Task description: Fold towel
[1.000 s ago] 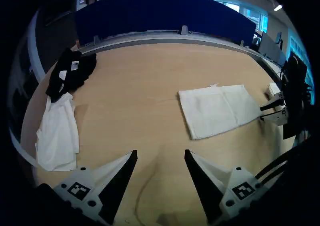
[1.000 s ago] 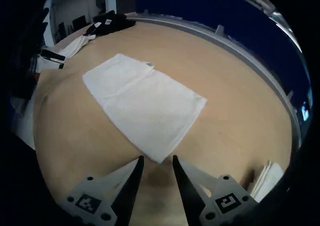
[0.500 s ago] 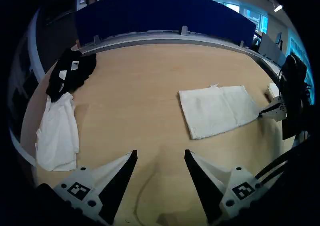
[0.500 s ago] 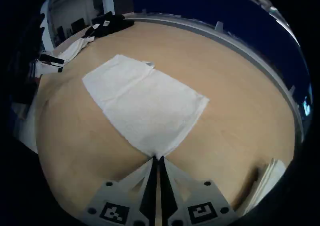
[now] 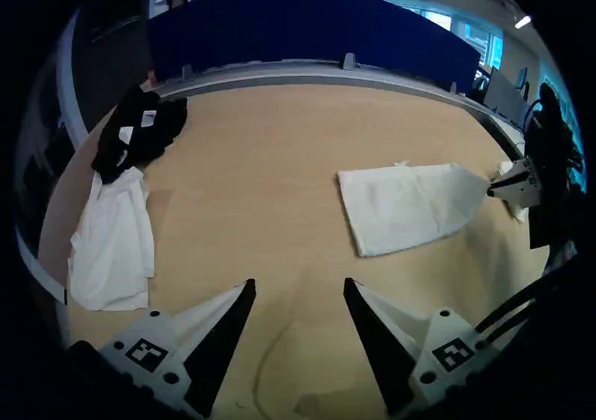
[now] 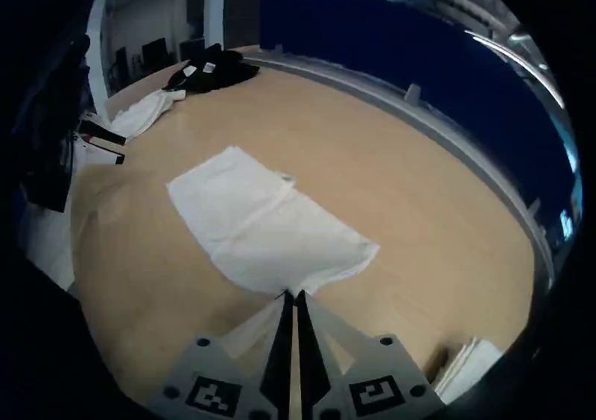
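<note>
A white towel point(image 5: 402, 208) lies flat on the wooden table point(image 5: 283, 144), to the right of centre in the left gripper view. My right gripper point(image 6: 293, 295) is shut on the towel's point(image 6: 253, 226) near corner and holds that corner raised off the table. From the left gripper view, the right gripper point(image 5: 493, 190) pinches the towel's lifted right end. My left gripper point(image 5: 296, 297) stands open low over bare table, well short of the towel. It appears as a small left gripper point(image 6: 112, 138) at the left of the right gripper view.
A black garment point(image 5: 141, 126) and a white cloth point(image 5: 112, 237) lie at the table's left edge. A stack of folded white cloth point(image 6: 469, 357) sits near the right gripper. A blue partition point(image 5: 313, 25) runs behind the table's far edge.
The right gripper went from open to shut on the towel's near corner, then rose, pulling that end up and wrinkling the towel. The left gripper stayed put, open.
</note>
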Demonstrator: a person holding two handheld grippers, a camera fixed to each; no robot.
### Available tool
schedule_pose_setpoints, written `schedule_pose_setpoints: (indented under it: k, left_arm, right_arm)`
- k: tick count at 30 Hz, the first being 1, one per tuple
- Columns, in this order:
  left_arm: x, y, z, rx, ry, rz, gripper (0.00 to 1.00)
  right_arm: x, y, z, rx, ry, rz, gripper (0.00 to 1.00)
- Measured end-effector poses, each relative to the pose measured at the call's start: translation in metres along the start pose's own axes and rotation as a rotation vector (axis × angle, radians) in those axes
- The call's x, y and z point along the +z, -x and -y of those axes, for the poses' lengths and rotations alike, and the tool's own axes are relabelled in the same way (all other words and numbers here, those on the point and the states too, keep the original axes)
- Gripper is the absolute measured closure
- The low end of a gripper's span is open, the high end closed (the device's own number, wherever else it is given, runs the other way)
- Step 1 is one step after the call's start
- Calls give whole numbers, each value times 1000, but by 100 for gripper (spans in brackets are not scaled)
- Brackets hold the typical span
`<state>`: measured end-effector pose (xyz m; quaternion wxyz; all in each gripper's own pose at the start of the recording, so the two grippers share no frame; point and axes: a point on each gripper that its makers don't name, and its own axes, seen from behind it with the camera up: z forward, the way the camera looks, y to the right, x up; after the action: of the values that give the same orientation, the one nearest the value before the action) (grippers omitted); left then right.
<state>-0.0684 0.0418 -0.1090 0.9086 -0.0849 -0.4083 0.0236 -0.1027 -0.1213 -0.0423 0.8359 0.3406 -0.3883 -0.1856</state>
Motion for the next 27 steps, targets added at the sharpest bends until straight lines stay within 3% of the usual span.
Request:
schedule_pose_setpoints:
  k: [11,27]
  left_arm:
    - [-19,5,7,-30,-10,-13,13]
    - [-47,6,17,-73,-30,-45,13]
  right_arm:
    - [-6,-74,22,-134,-25,-74,96]
    - [24,-115,64,-252,-103,-80,96]
